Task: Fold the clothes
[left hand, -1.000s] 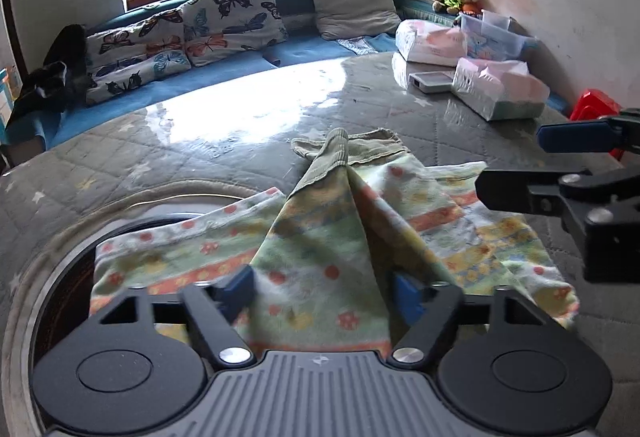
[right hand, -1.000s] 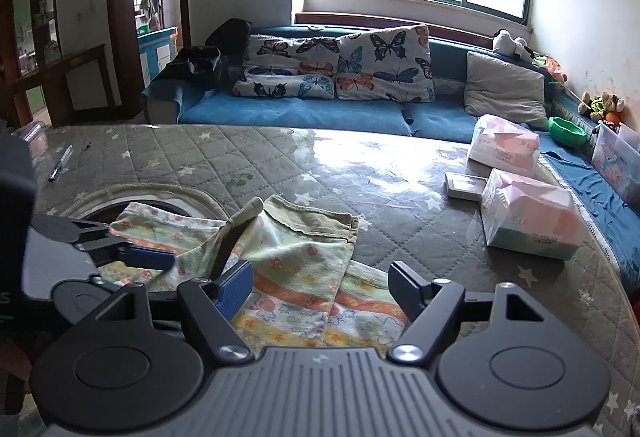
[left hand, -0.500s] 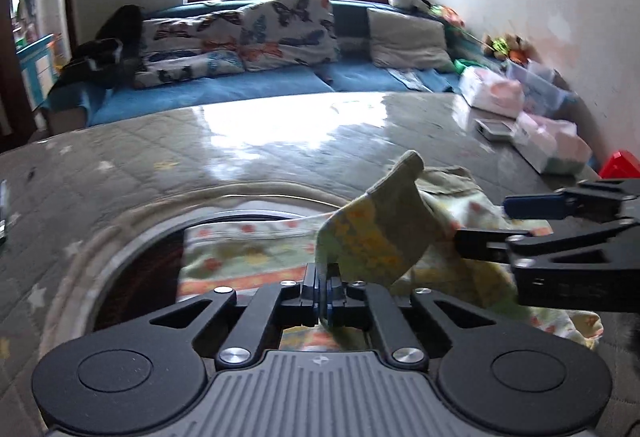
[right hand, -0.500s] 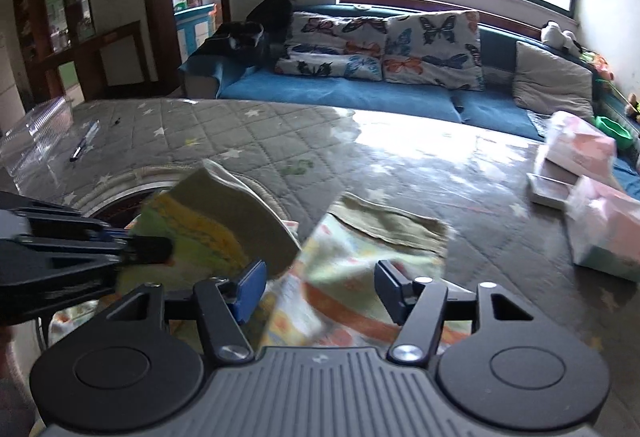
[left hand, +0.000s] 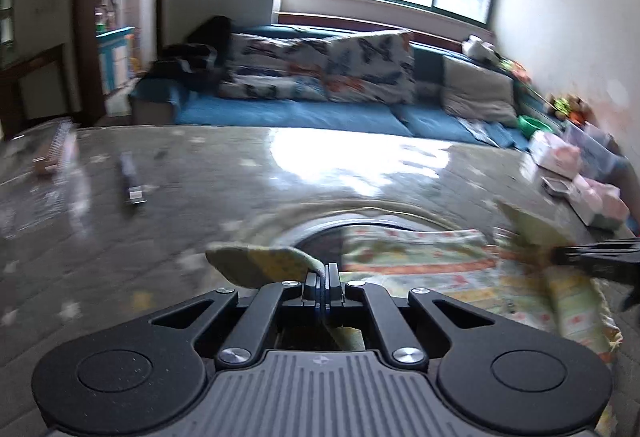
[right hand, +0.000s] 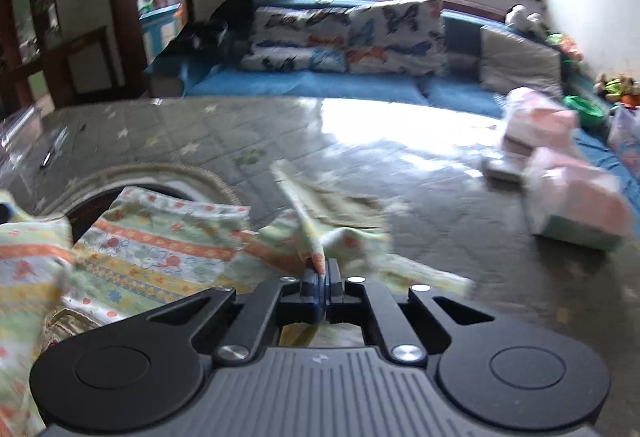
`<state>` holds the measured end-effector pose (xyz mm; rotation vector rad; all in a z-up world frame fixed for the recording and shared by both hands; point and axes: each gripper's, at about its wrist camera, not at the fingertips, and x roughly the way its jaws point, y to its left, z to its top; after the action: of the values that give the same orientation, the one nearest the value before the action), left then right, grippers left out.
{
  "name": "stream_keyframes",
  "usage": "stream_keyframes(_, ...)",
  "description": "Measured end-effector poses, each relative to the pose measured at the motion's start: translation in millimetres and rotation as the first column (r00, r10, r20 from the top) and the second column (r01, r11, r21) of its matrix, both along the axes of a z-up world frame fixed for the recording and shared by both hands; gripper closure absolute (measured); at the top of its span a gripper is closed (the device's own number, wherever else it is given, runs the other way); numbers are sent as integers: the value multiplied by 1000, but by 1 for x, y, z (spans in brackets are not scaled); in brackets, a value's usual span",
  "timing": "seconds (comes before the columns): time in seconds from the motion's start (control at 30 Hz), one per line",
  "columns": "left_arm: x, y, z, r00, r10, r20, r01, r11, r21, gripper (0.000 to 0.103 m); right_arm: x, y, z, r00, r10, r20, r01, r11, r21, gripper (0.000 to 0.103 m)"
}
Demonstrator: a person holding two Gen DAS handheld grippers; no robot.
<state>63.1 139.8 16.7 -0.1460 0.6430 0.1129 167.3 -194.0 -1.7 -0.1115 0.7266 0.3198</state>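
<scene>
**Both tools clamped on the cloth**

Since a second ago we have closed both tools, which stood wide then, and swung the left one off to the left with its corner. Our left tool (left hand: pixel 325 273) is now pinched tight on a corner of the patterned cloth (left hand: pixel 416 247); our right tool (right hand: pixel 322 271) is pinched on a raised fold of the same cloth (right hand: pixel 168 237). That cloth lies spread on the quilted tabletop (right hand: pixel 420 173), partly over a round rimmed opening (left hand: pixel 320 233). We can read no writing on the pink packs (right hand: pixel 576 197); blur hides any labels.
</scene>
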Motion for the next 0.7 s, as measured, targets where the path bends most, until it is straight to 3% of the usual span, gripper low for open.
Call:
stream_keyframes(0.2,-54,39,6,989,143,25,-144,989,18,102,-37,-63,25,991,-118,61,116,992,42,101)
stream_keyframes(0.5,-130,75,-13,963,266,-52,-266,964,1,102,-114,-144,17,957,-287,47,283,956,76,101)
stream_keyframes(0.6,-148,73,-23,958,272,-94,-273,962,0,101,-124,-168,-5,942,-335,-32,336,939,78,94)
stream_keyframes(0.7,-152,72,-26,956,265,-126,-267,964,0,101,-135,-175,-21,940,-334,-67,337,941,26,80)
